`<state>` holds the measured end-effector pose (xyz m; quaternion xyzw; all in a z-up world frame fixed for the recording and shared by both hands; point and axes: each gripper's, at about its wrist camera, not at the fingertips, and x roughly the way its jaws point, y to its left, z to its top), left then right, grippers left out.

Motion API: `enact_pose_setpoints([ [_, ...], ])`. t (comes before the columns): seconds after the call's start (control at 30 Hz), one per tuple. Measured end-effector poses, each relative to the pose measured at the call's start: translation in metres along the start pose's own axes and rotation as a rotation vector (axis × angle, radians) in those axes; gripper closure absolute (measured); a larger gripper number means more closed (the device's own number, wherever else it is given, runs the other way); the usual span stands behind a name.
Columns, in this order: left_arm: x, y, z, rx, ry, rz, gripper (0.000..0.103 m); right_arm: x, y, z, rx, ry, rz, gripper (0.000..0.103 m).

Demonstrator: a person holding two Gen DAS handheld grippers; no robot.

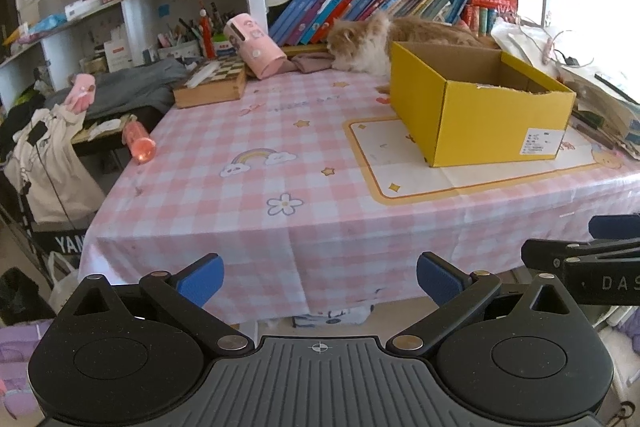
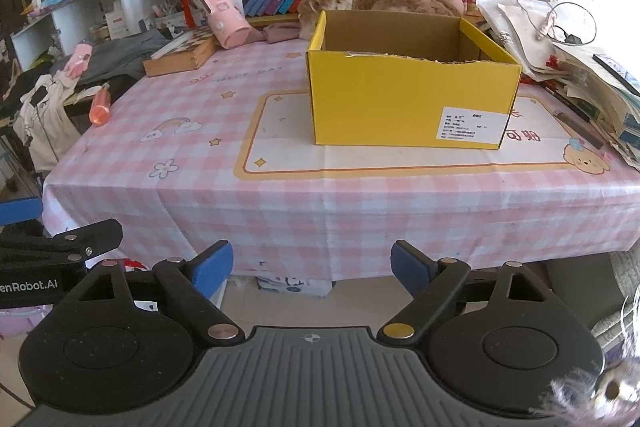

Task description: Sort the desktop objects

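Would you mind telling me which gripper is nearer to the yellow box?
Right. The right gripper faces the yellow box almost squarely; the left gripper sits off to its left.

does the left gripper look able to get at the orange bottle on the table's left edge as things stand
Probably yes. The left gripper is open with nothing between its pads, and the orange bottle lies alone on the checked tablecloth, bare cloth all around it. The gripper is back off the near edge, so it must travel forward.
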<state>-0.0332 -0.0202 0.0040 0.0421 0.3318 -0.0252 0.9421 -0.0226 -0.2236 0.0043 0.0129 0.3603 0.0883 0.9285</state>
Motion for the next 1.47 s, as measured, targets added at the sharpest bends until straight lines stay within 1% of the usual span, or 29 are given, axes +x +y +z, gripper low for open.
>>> enact_pose_setpoints([
  [0.17,-0.001,-0.004,-0.001,0.015,0.004,-0.009,0.0,0.001,0.001,0.0,-0.007,0.007,0.007,0.018],
  [0.43,0.002,-0.005,0.0,0.006,0.019,-0.013,0.0,0.004,-0.001,-0.001,-0.002,0.019,0.009,0.018],
  [1.27,0.008,-0.007,0.003,-0.002,0.017,-0.039,0.0,0.01,-0.006,0.001,-0.001,0.032,0.014,0.018],
  [1.47,0.019,-0.009,0.004,0.001,0.054,-0.024,0.0,0.015,-0.008,0.003,0.005,0.043,0.009,0.018],
])
